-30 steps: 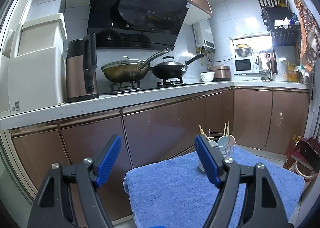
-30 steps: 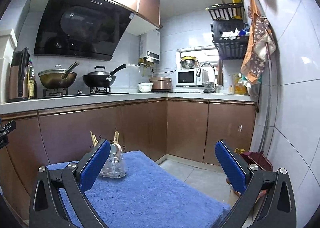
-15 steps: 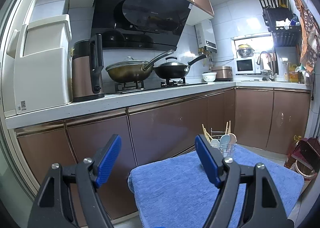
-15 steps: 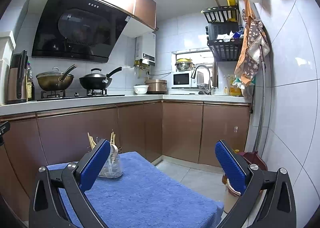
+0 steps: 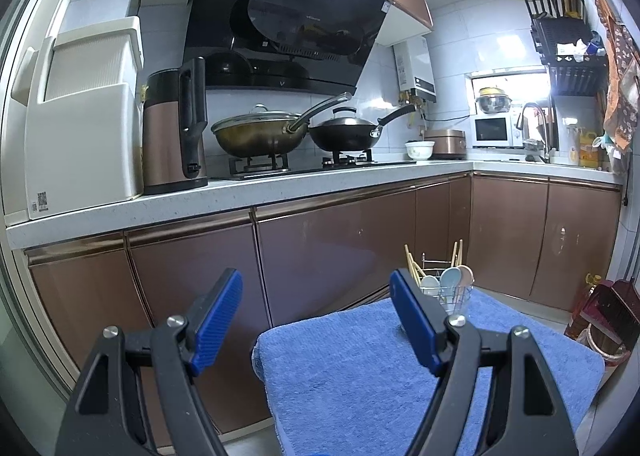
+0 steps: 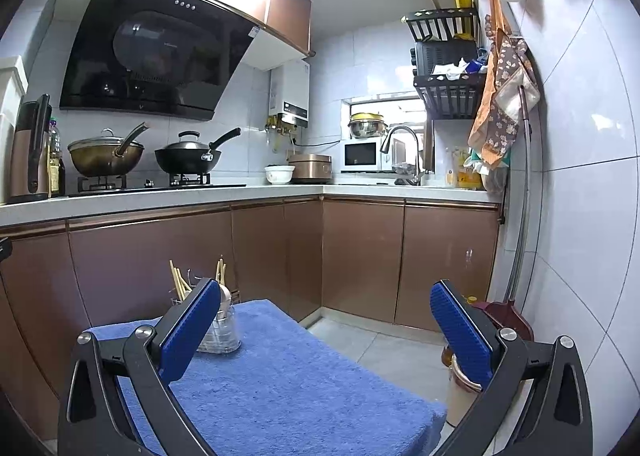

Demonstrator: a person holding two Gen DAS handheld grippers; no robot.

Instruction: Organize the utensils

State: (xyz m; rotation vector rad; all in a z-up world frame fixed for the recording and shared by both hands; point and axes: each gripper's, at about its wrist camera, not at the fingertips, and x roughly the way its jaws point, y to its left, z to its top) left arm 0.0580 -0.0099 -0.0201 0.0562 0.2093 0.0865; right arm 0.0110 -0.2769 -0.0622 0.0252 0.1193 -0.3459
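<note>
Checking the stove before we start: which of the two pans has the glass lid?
The bronze wok on the left burner, next to the kettle; its lid is see-through. The black wok beside it has a dark lid.

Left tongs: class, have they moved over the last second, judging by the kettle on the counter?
Yes. The left tongs have swung slightly left: the kettle and the utensil holder both sit further right in the left wrist view than before.

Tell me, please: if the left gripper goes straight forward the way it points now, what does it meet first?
Probably the brown cabinet door under the counter. The left gripper is open and aims over the near left corner of the blue towel; the utensil holder stands right of that line. Depth is hard to judge.
</note>
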